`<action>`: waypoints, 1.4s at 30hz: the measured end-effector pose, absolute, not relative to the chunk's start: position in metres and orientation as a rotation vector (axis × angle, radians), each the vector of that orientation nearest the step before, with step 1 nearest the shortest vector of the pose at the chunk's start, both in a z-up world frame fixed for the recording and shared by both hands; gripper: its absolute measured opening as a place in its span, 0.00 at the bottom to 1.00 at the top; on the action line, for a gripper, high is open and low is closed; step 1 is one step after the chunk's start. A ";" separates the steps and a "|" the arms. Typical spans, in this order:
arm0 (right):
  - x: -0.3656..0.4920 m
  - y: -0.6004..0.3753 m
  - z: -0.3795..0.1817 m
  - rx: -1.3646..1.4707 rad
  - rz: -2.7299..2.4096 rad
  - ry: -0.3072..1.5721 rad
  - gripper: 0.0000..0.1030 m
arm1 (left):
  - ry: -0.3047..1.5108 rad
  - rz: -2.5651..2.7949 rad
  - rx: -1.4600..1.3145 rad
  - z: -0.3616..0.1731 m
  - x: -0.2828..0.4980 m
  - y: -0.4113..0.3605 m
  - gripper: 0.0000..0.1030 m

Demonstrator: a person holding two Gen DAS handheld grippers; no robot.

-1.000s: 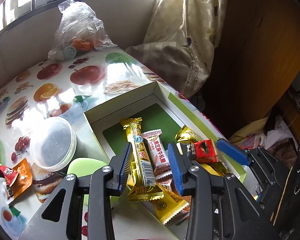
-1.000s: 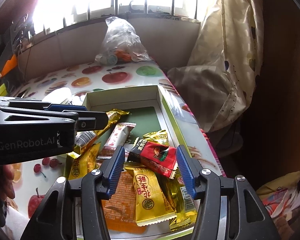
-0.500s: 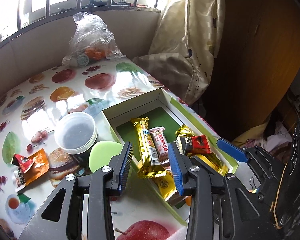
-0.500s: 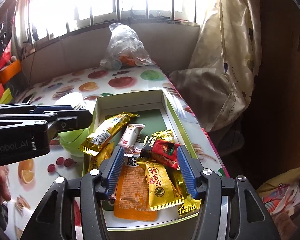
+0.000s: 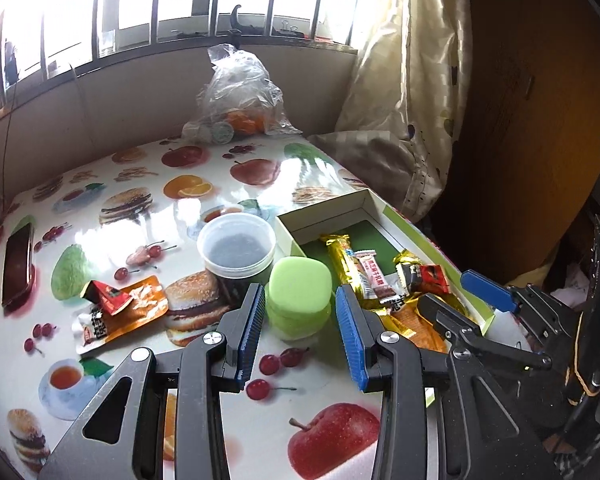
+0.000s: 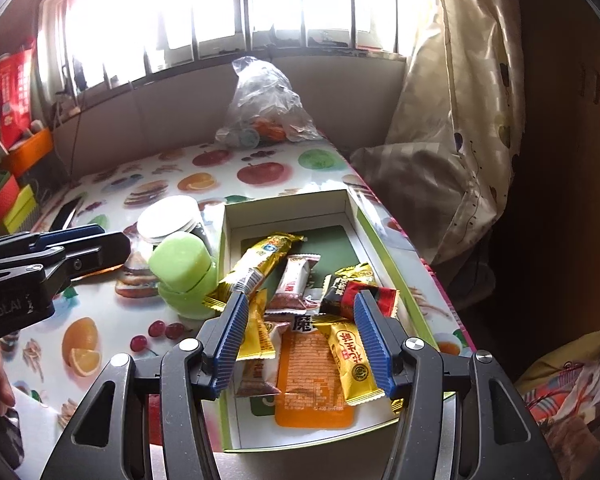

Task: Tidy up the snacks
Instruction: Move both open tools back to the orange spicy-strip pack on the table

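One table [image 5: 148,184] with a glossy fruit-and-burger print carries everything, and the shallow box [image 6: 288,210] near its right edge serves as the landmark. Inside the box lie the gathered snacks: an orange pouch [image 6: 312,384] at the near end, a long gold bar [image 6: 260,264] slanting over the left wall, a white-and-brown bar [image 6: 294,284] just beside it, and a red-and-black packet [image 6: 352,292] toward the right wall. Behind the box, against the wall under the window, sits a knotted clear plastic bag [image 5: 240,96]. Left of the box, touching its wall, stand a lidded round tub [image 5: 236,246] and a green rounded container [image 5: 300,296]. Further left lie two loose snacks, an orange sachet [image 5: 136,308] with a small red packet [image 5: 108,296] on top (well apart from the box). The right gripper [image 6: 300,334] hangs over the box's near end, jaws spread, gripping nothing. The left gripper [image 5: 300,336] hovers left of the box, fingers apart and empty, framing the green container.
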State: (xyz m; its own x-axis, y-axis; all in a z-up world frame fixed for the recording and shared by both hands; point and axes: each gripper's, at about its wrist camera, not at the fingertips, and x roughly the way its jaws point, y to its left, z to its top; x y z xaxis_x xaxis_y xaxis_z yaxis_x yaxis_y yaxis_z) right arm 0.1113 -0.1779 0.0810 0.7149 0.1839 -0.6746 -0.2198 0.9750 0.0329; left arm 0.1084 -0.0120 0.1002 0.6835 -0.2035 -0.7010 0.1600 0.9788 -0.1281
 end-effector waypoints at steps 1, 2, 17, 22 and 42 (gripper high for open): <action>0.111 -0.174 0.082 -0.054 0.227 0.739 0.53 | 0.790 -0.198 -0.065 0.100 0.106 -0.007 0.37; 0.110 -0.171 0.084 -0.056 0.232 0.737 0.53 | 0.789 -0.191 -0.068 0.100 0.104 -0.003 0.37; 0.107 -0.101 0.085 -0.094 0.349 0.743 0.53 | 0.810 -0.036 -0.190 0.077 0.076 0.084 0.37; 0.112 -0.077 0.079 -0.104 0.385 0.767 0.53 | 0.827 0.017 -0.223 0.065 0.069 0.115 0.37; 0.152 0.060 0.048 -0.216 0.596 0.828 0.53 | 0.877 0.116 -0.326 0.026 0.063 0.199 0.37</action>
